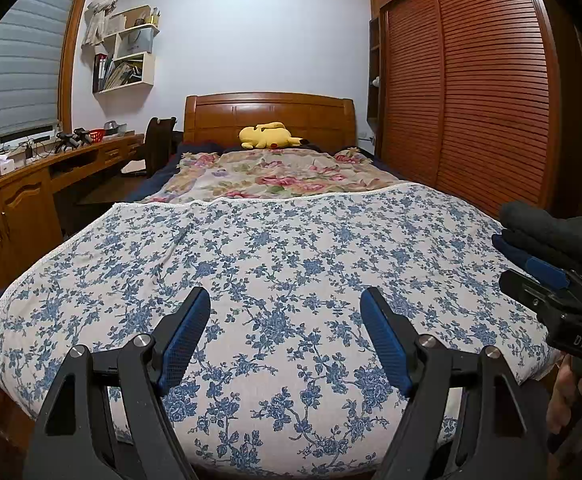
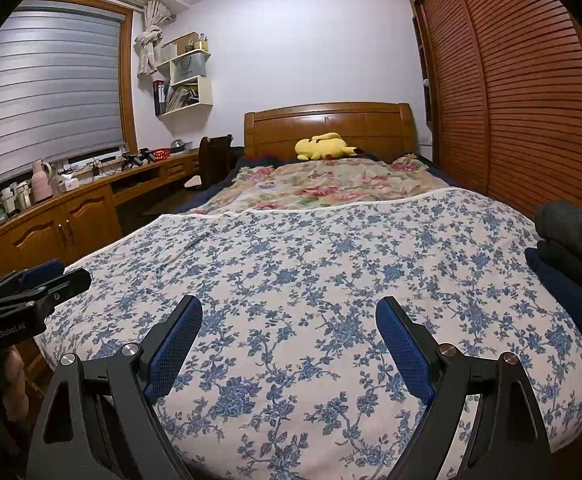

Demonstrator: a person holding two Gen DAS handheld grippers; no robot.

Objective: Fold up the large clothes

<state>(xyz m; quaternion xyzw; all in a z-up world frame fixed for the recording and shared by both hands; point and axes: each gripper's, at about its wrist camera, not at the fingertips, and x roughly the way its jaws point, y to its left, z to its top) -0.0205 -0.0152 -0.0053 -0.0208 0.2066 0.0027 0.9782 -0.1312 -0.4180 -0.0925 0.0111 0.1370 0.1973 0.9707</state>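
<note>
blue-floral cotton sheet (image 1: 291, 264) flat | folded dark clothes (image 2: 575, 248) stacked

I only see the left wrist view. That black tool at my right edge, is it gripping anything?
Observer: No. The right gripper is open over the sheet, with nothing between its fingers.
Visitor: Who holds my own tool?
Observer: A hand grips the left gripper from underneath.
Visitor: Any name on it?
Observer: Its side reads GenRobot.AI.
</note>
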